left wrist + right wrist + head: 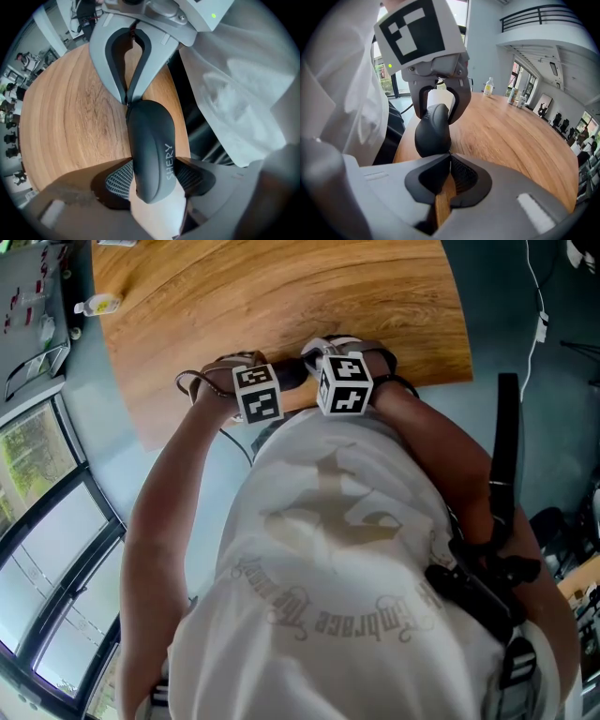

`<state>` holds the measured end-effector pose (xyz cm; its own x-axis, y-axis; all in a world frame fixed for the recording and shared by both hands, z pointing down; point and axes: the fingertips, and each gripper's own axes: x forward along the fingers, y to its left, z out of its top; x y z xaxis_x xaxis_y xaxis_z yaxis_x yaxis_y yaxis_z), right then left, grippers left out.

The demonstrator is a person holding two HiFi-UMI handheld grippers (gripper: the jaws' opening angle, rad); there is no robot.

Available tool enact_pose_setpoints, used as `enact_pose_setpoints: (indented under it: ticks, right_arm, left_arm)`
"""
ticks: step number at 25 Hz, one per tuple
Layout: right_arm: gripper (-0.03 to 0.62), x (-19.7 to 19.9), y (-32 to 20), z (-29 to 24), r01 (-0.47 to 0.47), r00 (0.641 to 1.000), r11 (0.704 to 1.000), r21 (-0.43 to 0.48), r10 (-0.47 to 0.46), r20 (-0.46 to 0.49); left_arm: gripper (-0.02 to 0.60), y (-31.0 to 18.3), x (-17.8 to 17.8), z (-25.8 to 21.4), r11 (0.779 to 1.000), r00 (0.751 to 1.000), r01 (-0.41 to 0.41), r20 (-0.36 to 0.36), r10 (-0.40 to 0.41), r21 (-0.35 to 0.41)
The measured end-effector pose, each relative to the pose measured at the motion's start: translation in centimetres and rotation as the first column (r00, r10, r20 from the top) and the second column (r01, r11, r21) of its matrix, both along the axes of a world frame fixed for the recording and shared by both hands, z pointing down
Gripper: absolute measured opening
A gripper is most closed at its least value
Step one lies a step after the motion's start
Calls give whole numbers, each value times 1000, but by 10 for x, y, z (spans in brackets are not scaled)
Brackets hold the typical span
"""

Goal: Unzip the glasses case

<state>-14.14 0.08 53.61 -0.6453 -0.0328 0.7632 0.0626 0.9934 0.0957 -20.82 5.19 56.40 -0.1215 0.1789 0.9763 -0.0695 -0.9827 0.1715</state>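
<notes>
Dark grey glasses case hangs over the wooden table's near edge, clamped across its body by the left gripper; the right gripper is pinched closed at its tip, seemingly on the zip pull. The case looks fully zipped, so the unzipping remains

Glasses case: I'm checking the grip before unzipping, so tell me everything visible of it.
The glasses case is a dark grey, smooth, rounded oblong shell, matte, with pale letters SHERY on one side. It looks shut; no zip gap shows. The left gripper clamps one end between its ribbed pads, and the right gripper pinches its other tip. It hangs between them over the edge of the wooden table.
</notes>
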Motion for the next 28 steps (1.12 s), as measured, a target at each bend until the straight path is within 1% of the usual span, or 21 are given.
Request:
enact_pose_setpoints:
  ticks: [1,3,5,7,10,11,12,13,15,16,17,18,19,23,26,28]
  right_arm:
    - [15,1,-2,2,-14,1000,1000,-15,14,-3]
    - [18,5,-10,4,-59,998,997,-41,59,-2]
    - [27,11,-20,2,-105,994,993,-52,106,17]
    - [31,21,-28,-3,-154,987,986,-64,157,46]
    - [31,38,-38,-6,-231,969,969,-86,237,73]
    - [31,43,-39,-6,-250,963,964,-94,258,80]
    - [31,46,-40,-7,-264,958,959,-103,273,87]
    - [31,50,-39,-8,-273,954,956,-111,283,94]
    - [31,57,-36,-10,-282,949,951,-124,296,106]
    - [31,61,-35,-10,-287,947,949,-129,301,110]
    - [31,65,-34,-10,-291,945,947,-133,306,113]
    - [31,69,-33,-10,-295,944,946,-138,311,115]
    - [31,72,-33,-10,-297,942,944,-143,314,117]
    - [31,83,-34,-9,-297,941,941,-160,317,118]
    - [31,82,-37,-10,-283,944,946,-161,304,130]
    - [31,77,-40,-13,-263,947,951,-162,287,144]
  left_arm:
    - [298,-1,1,0,1000,999,31,-13,-31,3]
    - [295,-6,1,0,992,991,123,-45,-123,0]
    - [296,-13,-2,-1,973,971,229,-71,-229,-9]
    - [298,-24,-7,-4,940,935,342,-96,-341,-7]
    - [299,-45,-14,-10,873,866,487,-131,-483,2]
    - [299,-54,-17,-11,848,839,530,-151,-523,7]
    - [299,-62,-20,-12,815,803,579,-175,-569,8]
    - [299,-70,-22,-13,773,757,635,-202,-621,2]
    - [302,-82,-25,-14,673,644,738,-258,-720,-39]
    - [304,-86,-25,-15,628,590,775,-282,-757,-64]
    - [305,-89,-26,-16,591,546,802,-301,-782,-82]
    - [307,-92,-29,-17,563,515,822,-312,-799,-87]
    - [307,-94,-34,-19,543,495,836,-321,-807,-77]
    - [313,-103,-50,-32,481,449,877,-365,-815,5]
    - [309,-105,-59,-48,437,425,896,-423,-800,74]
    - [290,-101,-58,-60,406,404,908,-467,-787,102]
